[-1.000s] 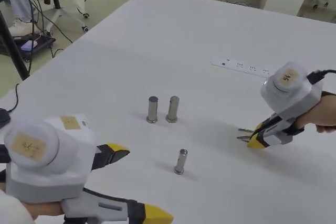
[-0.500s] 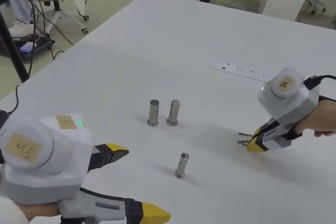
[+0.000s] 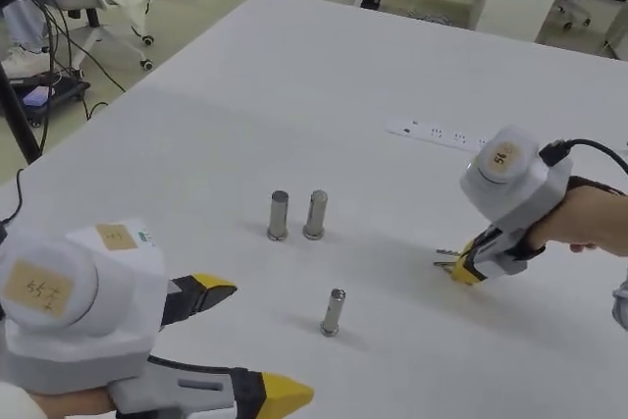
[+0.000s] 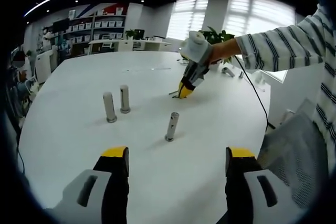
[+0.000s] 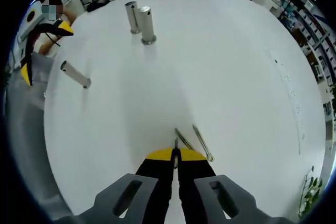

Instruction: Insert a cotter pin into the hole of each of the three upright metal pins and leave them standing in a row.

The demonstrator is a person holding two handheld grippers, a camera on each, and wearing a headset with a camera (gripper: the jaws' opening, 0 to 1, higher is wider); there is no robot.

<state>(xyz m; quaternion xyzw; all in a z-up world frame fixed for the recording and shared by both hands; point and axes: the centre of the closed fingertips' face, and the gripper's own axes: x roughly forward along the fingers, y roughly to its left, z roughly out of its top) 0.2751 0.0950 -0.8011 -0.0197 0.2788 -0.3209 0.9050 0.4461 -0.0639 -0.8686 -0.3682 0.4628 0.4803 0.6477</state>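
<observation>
I see a plain white table [image 3: 294, 95] carrying three silver-grey metal pins [image 3: 315, 214], two thin silvery cotter pins [image 5: 202, 142] and a white power strip [image 3: 437, 131]. My left gripper [image 4: 177, 153] and right gripper [image 3: 459, 270] both have pale grey bodies, with black jaws tipped in bright yellow. The sleeve [image 4: 283, 40] behind the right gripper is striped grey and off-white.

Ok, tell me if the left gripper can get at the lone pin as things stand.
Probably yes. The left gripper is open and points at the lone pin, with only bare table between. The other two pins and the right gripper stand clear of that line.
</observation>
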